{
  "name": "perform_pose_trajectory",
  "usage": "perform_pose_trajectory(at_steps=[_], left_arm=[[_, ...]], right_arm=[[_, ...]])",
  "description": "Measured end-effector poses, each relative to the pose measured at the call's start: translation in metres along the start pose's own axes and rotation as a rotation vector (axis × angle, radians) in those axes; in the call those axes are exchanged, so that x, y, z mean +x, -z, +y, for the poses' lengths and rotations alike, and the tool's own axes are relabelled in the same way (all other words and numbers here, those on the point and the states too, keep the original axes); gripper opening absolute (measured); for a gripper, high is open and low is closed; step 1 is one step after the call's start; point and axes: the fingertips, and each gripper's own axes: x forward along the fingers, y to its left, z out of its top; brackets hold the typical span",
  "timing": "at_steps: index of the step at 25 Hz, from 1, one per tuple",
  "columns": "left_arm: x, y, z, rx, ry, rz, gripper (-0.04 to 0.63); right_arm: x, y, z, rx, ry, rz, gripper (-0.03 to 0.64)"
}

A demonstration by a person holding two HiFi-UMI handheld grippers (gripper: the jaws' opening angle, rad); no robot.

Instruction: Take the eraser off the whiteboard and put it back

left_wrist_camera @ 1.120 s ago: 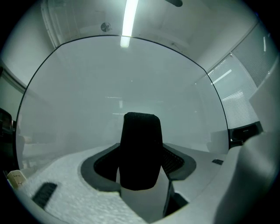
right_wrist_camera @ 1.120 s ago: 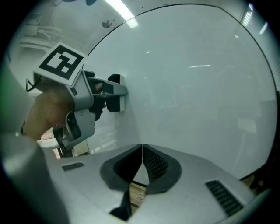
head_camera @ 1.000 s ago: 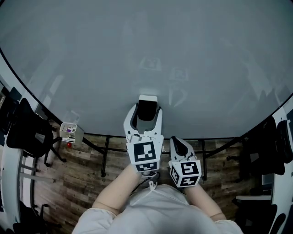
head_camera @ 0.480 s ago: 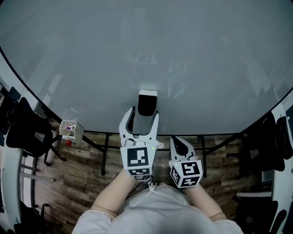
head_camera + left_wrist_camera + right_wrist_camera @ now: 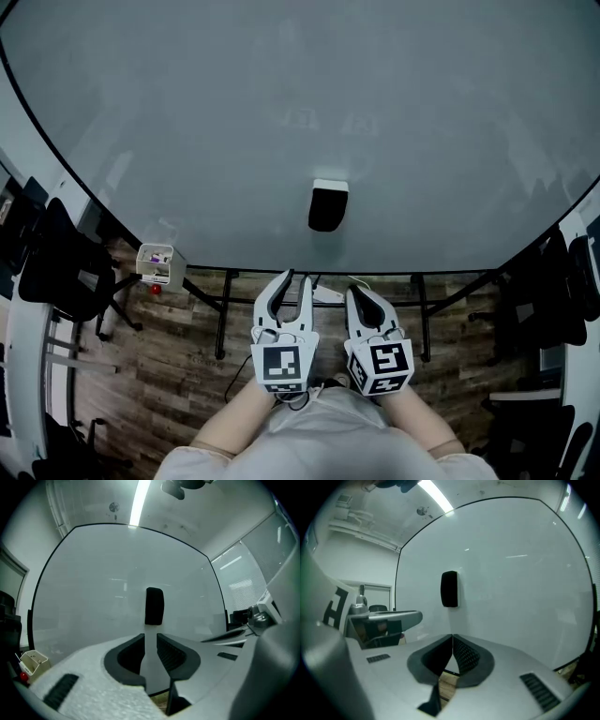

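left gripper (image 5: 150, 636): jaws closing, narrow gap, nothing between | eraser (image 5: 154, 605): upright on whiteboard (image 5: 89, 583), 12 o'clock from the tips, clear of them | box (image 5: 32, 660): 8 o'clock, by board's lower edge | ceiling light (image 5: 140, 498): 12 o'clock, top

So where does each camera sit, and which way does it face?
Head view: on the person's head, facing steeply down at the whiteboard, the eraser and the floor; both forearms, left tool and right tool show.
Left gripper view: on the left tool, facing the whiteboard level, eraser straight ahead; its closing jaws hold nothing.
Right gripper view: on the right tool, facing the whiteboard; its jaws touch, empty.
Shared: all three show the eraser on the whiteboard.
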Motion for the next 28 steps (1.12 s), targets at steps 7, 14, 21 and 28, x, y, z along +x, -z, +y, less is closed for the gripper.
perform_pose_trajectory(at_steps=[7, 14, 21, 28], left_arm=[[-0.028, 0.033, -0.004, -0.055, 0.078, 0.108, 0.018], [-0.037, 0.034, -0.003, -0.069, 0.094, 0.113, 0.018], [-0.038, 0.032, -0.008, -0.083, 0.113, 0.111, 0.018], [-0.041, 0.032, -0.013, -0.082, 0.138, 0.126, 0.018]], right_arm=[[-0.012, 0.003, 0.02, 0.001, 0.024, -0.012, 0.026], [-0.021, -0.001, 0.028, -0.024, 0.053, -0.039, 0.026], [-0.022, -0.001, 0.032, -0.044, 0.038, -0.028, 0.026], [-0.023, -0.002, 0.034, -0.064, 0.032, -0.025, 0.026]])
